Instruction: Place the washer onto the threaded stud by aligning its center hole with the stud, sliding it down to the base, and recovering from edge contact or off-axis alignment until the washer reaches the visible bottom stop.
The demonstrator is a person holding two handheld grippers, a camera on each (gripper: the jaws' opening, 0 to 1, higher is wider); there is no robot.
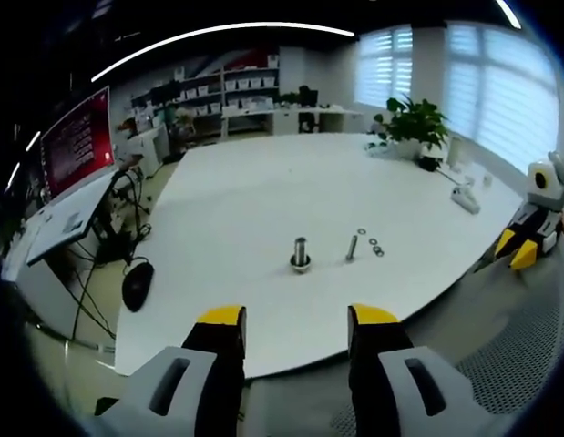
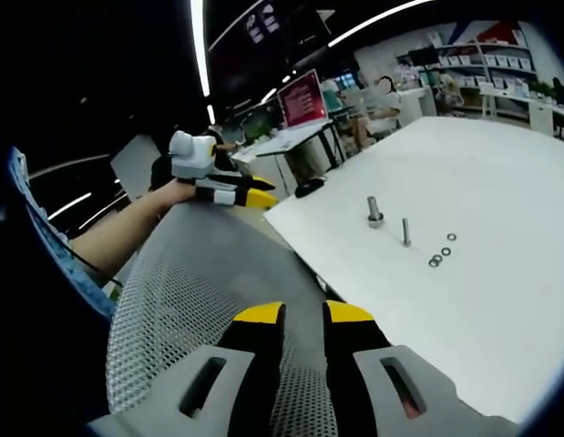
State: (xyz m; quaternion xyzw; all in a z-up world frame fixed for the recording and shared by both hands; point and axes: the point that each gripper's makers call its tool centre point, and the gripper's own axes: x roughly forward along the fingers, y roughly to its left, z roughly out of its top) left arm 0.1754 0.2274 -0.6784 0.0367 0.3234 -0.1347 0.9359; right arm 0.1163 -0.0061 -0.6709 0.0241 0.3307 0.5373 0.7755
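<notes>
Both grippers hang back from the table's near edge with nothing between their jaws. In the left gripper view the left gripper (image 1: 295, 330) has its yellow tips set wide apart, released, and straight ahead over the white table (image 1: 263, 200) stands the nutted stud (image 1: 301, 253), upright, with a slimmer bolt (image 1: 352, 247) just to its right and the washers (image 1: 373, 244) scattered flat a little further right. In the right gripper view the right gripper (image 2: 304, 323) shows its tips with a narrower gap, empty, over a mesh chair back (image 2: 199, 282); its washers (image 2: 440, 253) lie ahead and to the right, on the near side of the two uprights. The same view catches the left gripper (image 2: 229, 193) held out at the table corner. My judgement: neither gripper is close. The washers lie flat, holes pointing up, parallel with the stud's vertical axis, so the pick needs a reach forward and down to an edge. Which gripper is nearer I cannot tell.
</notes>
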